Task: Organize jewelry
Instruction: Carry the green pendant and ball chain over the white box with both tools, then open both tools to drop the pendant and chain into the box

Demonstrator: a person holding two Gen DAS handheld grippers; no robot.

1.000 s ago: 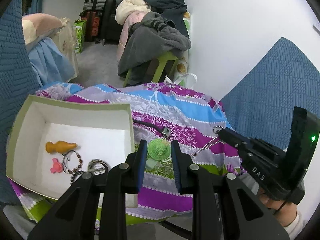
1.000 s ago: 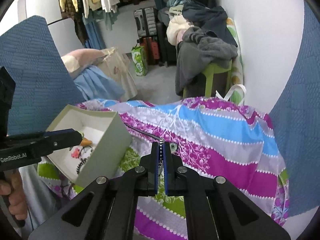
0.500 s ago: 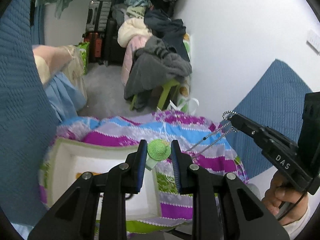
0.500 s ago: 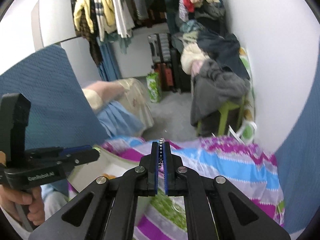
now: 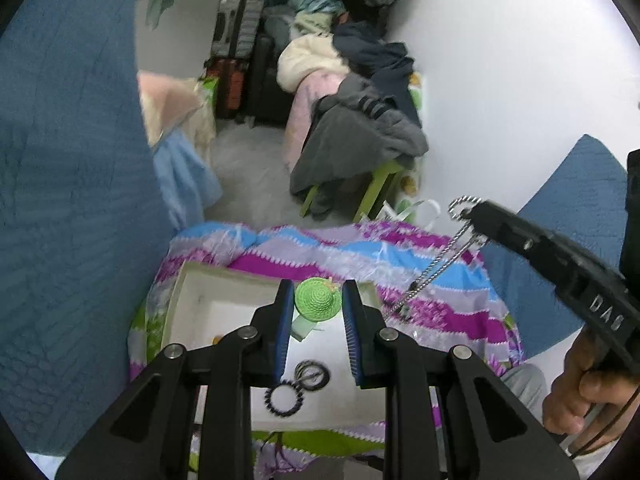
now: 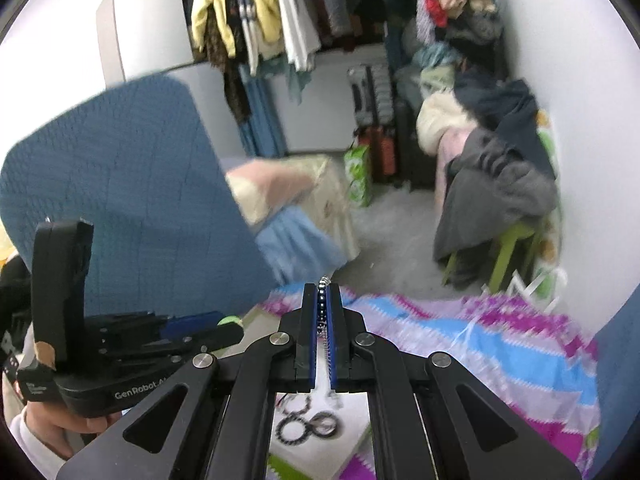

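Note:
My left gripper (image 5: 317,286) is shut on a small green knitted hat ornament (image 5: 318,302), held above a white open box (image 5: 200,300). On the box floor lie a dark bead bracelet (image 5: 284,398) and dark linked rings (image 5: 312,374). At the right of the left wrist view, my right gripper (image 5: 474,212) is shut on a silver chain (image 5: 436,260) that hangs down toward the cloth. In the right wrist view, the right gripper (image 6: 322,292) pinches the chain (image 6: 321,306) between its pads, and the left gripper (image 6: 234,330) shows at lower left with the green hat (image 6: 230,321).
A purple, blue and green patterned cloth (image 5: 360,256) covers the surface under the box. Blue quilted cushions (image 5: 72,200) stand on both sides. Beyond are a green stool piled with clothes (image 5: 360,140), suitcases (image 5: 236,28) and hanging garments (image 6: 260,12). A hand (image 5: 580,396) holds the right gripper.
Both grippers have risen and tilted up. The chain has come up off the cloth and now dangles from the right gripper. The box now lies directly beneath the left gripper.

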